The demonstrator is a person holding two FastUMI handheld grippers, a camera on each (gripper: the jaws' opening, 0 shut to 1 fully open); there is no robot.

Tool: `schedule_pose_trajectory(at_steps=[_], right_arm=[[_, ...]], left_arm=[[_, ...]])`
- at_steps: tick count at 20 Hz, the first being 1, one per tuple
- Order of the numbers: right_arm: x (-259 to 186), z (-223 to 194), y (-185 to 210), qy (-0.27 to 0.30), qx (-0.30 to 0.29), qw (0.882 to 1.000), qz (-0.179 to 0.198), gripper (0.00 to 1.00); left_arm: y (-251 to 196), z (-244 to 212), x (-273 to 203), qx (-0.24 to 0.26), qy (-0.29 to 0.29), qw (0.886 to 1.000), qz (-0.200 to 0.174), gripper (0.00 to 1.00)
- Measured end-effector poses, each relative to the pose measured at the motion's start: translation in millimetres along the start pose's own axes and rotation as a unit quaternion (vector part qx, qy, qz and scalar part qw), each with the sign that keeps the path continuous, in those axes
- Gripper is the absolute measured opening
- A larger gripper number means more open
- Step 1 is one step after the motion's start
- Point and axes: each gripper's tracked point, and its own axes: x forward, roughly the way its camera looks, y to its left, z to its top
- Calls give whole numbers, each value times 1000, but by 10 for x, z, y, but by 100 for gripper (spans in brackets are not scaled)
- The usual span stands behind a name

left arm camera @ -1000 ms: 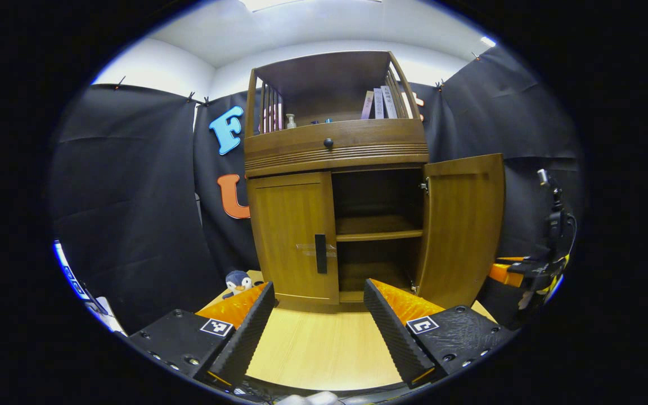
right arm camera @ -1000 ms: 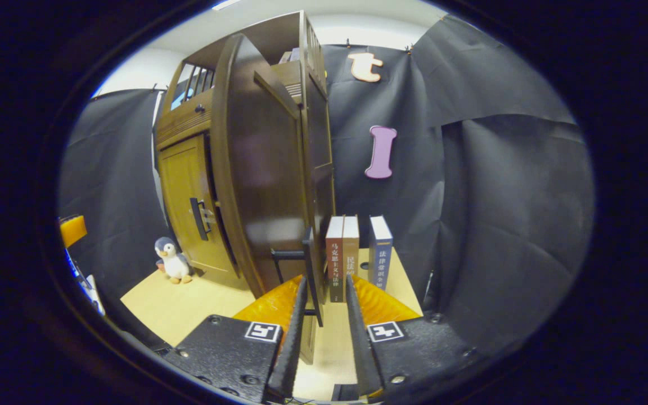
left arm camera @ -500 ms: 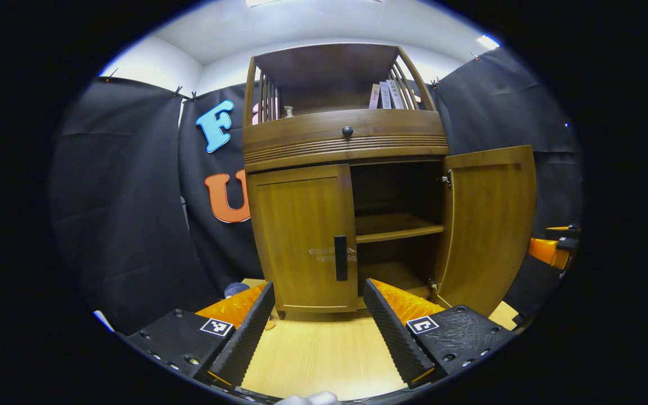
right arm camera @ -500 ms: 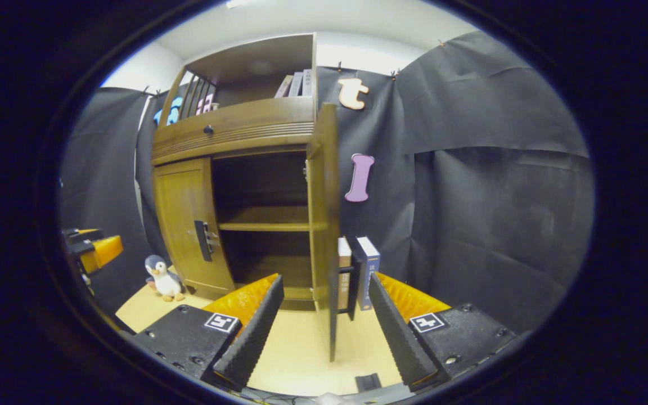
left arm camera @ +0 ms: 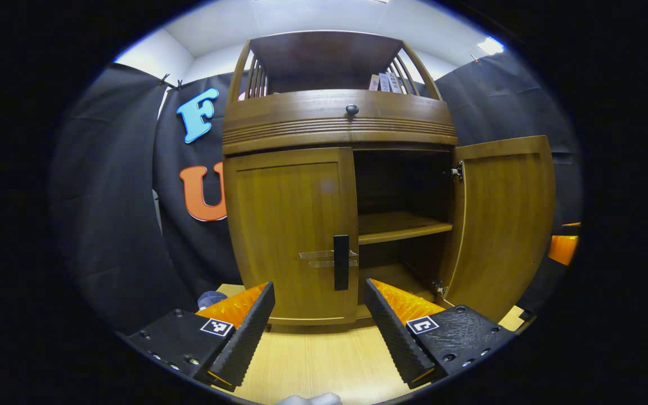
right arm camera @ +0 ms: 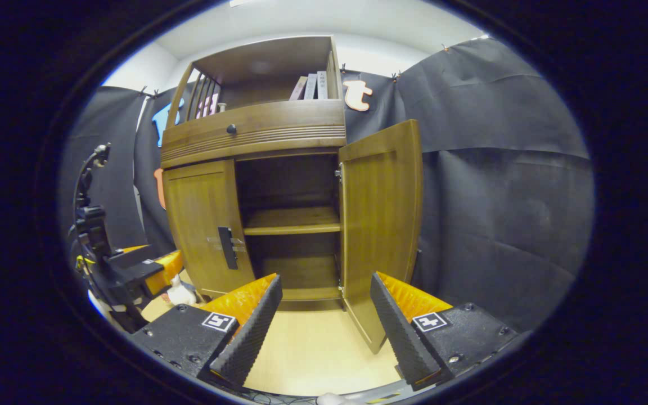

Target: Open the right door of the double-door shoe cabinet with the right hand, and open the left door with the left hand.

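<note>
Shoe cabinet [left arm camera: 338,121] stands on the light wood desk [left arm camera: 324,365] against the booth's far wall. Brown wood, curved front, round drawer knob [left arm camera: 351,109] above the doors. Right door [left arm camera: 504,219] swung wide open; inner shelf [left arm camera: 400,226] exposed. Left door [left arm camera: 293,230] closed, dark vertical handle [left arm camera: 341,262] at its right edge. Books [right arm camera: 310,85] in the top compartment. Left gripper [left arm camera: 318,318] released, fingers spread, near the left door, touching nothing. Right gripper [right arm camera: 324,315] also spread wide, empty, before the open side.

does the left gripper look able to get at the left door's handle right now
Probably yes: the left gripper is open and faces the handle on the shut left door, with bare floor between them; the open right door stands aside.
</note>
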Motion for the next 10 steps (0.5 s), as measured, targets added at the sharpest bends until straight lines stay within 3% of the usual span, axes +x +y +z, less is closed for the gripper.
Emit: schedule_pose_trajectory(at_steps=[5,10], right_arm=[[96,61,225,12,-26,1000,-6,100],[135,132,204,21,-37,999,-26,100]], left_arm=[[-130,-183,701,-11,7,1000,-22,96],[-217,-364,1338,-1,12,1000,-24,96]])
